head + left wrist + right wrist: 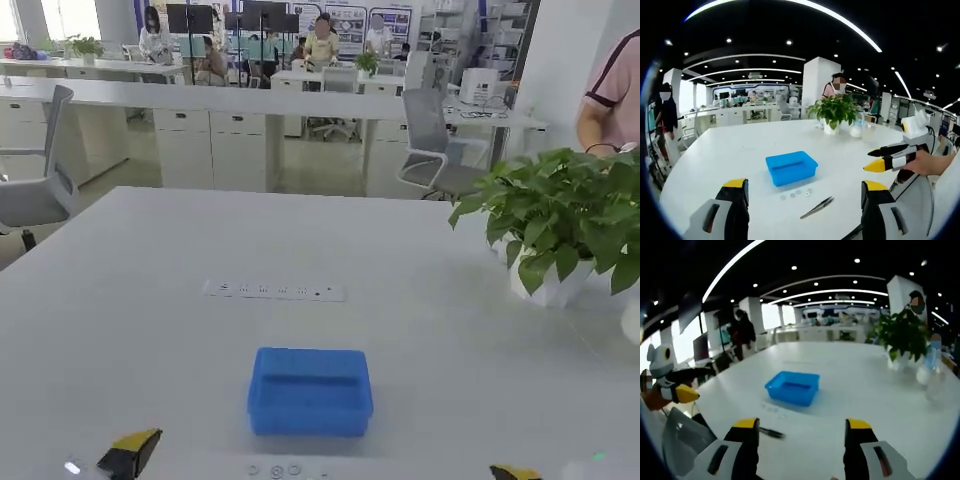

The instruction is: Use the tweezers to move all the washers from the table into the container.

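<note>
A blue container [310, 390] stands on the white table [150, 330], with several small washers [276, 470] just in front of it. In the left gripper view the container [791, 167], the washers [797, 193] and metal tweezers [817, 207] lie ahead of my left gripper [804, 185], which is open and empty. My right gripper [802, 424] is also open and empty, with the container [792, 386] ahead and the tweezers [771, 432] near its left jaw. In the head view the left gripper's tip [130, 452] and the right gripper's tip [515, 472] sit at the bottom edge.
A potted plant [560, 215] in a white pot stands at the table's right. A power strip [275, 291] is set into the table beyond the container. A clear bottle [930, 365] stands near the plant. Office desks, chairs and people fill the room behind.
</note>
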Demonstrator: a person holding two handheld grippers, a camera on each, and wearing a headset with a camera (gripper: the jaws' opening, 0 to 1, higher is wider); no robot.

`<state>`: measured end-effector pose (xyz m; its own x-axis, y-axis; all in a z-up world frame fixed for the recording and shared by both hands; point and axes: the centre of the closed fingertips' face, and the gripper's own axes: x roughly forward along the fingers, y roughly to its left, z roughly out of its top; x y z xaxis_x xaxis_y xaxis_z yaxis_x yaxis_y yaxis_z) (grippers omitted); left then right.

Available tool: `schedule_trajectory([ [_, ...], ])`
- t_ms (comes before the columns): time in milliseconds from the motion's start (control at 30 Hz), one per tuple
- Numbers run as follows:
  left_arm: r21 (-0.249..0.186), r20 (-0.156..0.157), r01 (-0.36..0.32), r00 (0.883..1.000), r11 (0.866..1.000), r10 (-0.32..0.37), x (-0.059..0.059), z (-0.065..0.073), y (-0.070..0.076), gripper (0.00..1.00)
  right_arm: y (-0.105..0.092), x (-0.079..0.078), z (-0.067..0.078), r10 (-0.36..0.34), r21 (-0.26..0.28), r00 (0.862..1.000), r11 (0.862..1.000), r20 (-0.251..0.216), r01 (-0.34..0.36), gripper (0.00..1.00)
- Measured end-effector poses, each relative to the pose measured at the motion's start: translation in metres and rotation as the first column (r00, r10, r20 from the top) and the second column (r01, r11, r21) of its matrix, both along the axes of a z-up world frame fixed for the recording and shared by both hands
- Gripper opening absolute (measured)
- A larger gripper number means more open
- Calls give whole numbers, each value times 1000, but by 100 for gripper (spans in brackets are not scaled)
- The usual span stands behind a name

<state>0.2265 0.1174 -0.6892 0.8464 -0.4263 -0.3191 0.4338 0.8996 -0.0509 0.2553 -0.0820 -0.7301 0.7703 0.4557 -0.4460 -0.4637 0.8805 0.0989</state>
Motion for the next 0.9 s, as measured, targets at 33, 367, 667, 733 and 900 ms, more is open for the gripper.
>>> schedule_trajectory([
  [33, -13, -12, -12, 1000, 1000, 12, 1, -3, 2, 96, -1, 1, 0, -7, -5, 1000, 1000, 5, 7, 72],
  [367, -40, -44, -25, 999, 999, 23, -1, -11, 8, 92, -2, 1, -1, -6, -2, 1000, 1000, -7, 6, 72],
  [667, -8, -80, -34, 996, 999, 33, 1, -25, 16, 92, -3, 3, -5, -1, -6, 1000, 1000, -22, 1, 74],
  [733, 1, -89, -35, 995, 999, 35, 2, -29, 18, 92, -3, 4, -6, -2, -9, 1000, 1000, -25, 2, 75],
  [900, 41, -110, -9, 994, 999, 13, 4, -35, 20, 87, 1, 0, -10, 5, -19, 999, 1000, -48, -6, 74],
])
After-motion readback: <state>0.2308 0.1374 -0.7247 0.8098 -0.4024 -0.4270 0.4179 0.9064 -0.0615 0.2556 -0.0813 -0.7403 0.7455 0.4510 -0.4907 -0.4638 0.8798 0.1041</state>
